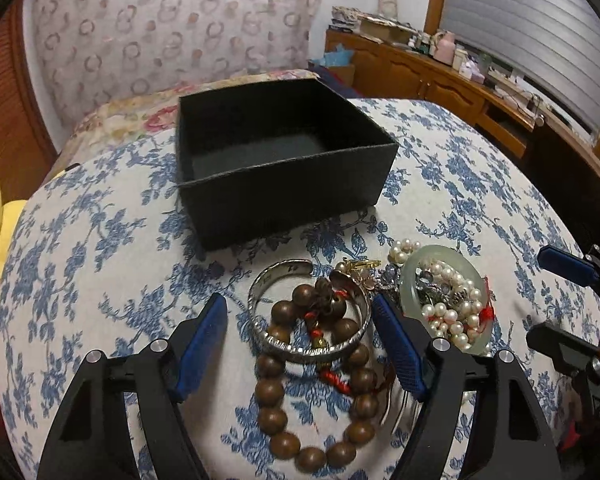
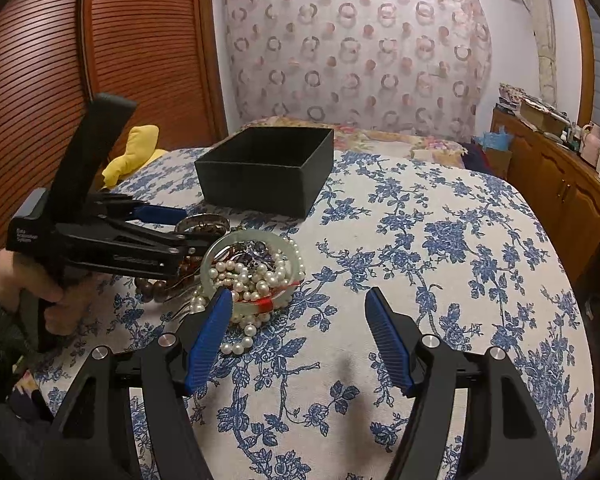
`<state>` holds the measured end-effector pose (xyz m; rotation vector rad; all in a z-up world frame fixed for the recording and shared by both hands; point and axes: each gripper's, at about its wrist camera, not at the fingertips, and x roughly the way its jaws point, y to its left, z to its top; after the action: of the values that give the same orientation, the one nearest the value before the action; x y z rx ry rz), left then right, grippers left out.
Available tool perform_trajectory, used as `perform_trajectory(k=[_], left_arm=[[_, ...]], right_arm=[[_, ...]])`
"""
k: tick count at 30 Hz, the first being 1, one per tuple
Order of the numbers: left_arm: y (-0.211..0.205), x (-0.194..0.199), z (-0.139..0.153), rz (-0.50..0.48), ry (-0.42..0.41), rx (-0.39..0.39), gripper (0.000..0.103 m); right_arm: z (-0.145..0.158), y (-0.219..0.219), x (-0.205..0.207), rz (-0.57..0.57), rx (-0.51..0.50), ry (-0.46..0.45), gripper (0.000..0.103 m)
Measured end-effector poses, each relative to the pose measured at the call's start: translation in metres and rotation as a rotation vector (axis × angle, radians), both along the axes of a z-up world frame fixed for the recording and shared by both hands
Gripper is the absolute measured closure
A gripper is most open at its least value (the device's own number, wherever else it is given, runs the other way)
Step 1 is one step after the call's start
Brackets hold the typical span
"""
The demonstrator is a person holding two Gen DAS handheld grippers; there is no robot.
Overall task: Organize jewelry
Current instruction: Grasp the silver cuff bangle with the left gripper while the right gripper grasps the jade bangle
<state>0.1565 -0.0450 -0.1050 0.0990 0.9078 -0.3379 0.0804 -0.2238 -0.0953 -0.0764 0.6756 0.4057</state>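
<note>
The jewelry lies heaped on your floral tablecloth [image 1: 100, 240], just in front of the black box [image 1: 284, 200]: a silver cuff [image 1: 312, 350] over a wooden bead bracelet [image 1: 276, 412], and beside them a jade bangle [image 1: 410, 280] full of pearls [image 1: 452, 312]. Your left gripper [image 1: 300, 344] straddles the cuff, fingers apart (not touching it). Your right gripper [image 2: 298, 336] stands wide over bare cloth, holding nothing.

black box [image 2: 266, 168], jade bangle [image 2: 220, 246] with pearls [image 2: 244, 276], floral cloth [image 2: 440, 280]
</note>
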Motion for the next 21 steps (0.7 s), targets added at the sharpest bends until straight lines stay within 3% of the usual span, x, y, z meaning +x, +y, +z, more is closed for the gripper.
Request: perform_trajectory(k=[2, 4, 11, 15, 21], left_arm=[[0.0, 0.002, -0.002, -0.003, -0.001, 0.003, 0.034], [0.0, 0.0, -0.001, -0.009, -0.01, -0.002, 0.045], [0.015, -0.01, 0.008, 0.025, -0.043, -0.042, 0.045], [0.024, -0.021, 0.018, 0.047, -0.082, -0.062, 0.045], [0.033, -0.033, 0.029, 0.066, -0.116, -0.08, 0.045]], right_arm=[[-0.001, 0.002, 0.003, 0.005, -0.005, 0.003, 0.032], [-0.003, 0.004, 0.005, 0.011, -0.011, 0.009, 0.032], [-0.006, 0.013, 0.018, 0.061, -0.001, 0.055, 0.032], [-0.001, 0.025, 0.023, 0.102, -0.051, 0.043, 0.017], [-0.003, 0.037, 0.038, 0.139, -0.069, 0.072, 0.017]])
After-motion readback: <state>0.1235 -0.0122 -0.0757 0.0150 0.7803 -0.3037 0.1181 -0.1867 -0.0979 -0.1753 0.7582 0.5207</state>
